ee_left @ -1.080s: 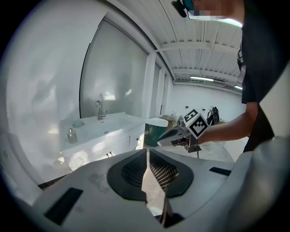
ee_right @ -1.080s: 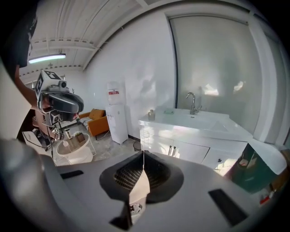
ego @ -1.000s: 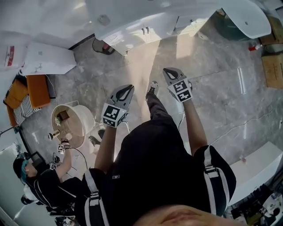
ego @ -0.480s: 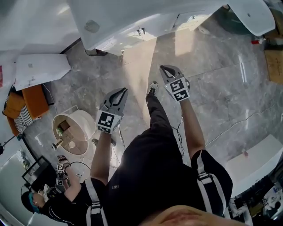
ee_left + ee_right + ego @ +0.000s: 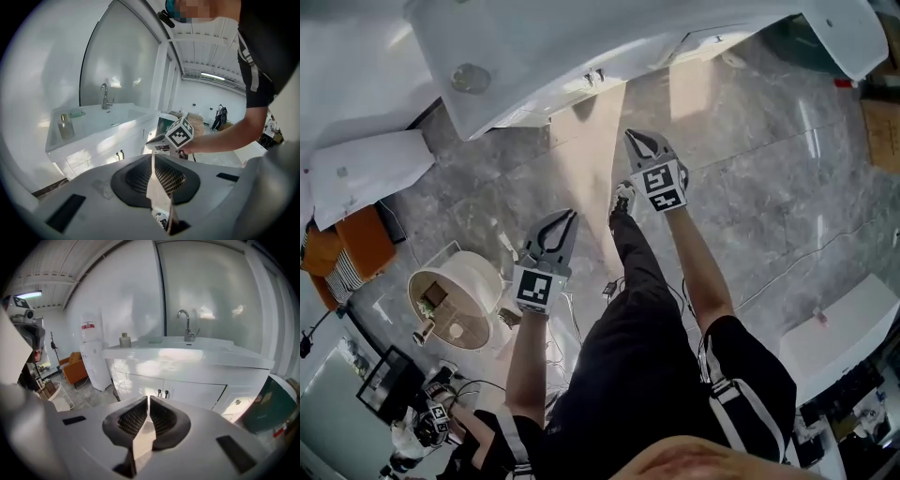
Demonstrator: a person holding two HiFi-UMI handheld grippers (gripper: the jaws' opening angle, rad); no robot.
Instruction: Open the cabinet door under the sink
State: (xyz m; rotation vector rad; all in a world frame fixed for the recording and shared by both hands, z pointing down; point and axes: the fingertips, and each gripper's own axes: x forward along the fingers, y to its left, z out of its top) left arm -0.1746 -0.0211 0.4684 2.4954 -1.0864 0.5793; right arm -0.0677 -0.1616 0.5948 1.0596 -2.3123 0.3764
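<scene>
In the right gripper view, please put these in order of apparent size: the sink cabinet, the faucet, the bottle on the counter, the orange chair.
Largest to smallest:
1. sink cabinet
2. orange chair
3. faucet, about as tall as the chair but much slimmer
4. bottle

The floor [image 5: 769, 187] is polished grey stone-look tile, glossy, with pale veins. At the centre of the right gripper view, the cabinet doors [image 5: 197, 392] and the desk [image 5: 187, 355] above them are smooth, glossy white. Their handles [image 5: 162, 393] and the tap [image 5: 189, 326] are shiny metal. The left gripper [image 5: 152, 155] and right gripper [image 5: 148, 398] have matt grey plastic shells, and their tongs carry black grid-textured pads [image 5: 163, 418]. The person's trousers [image 5: 628, 366] are matt black cloth.
</scene>
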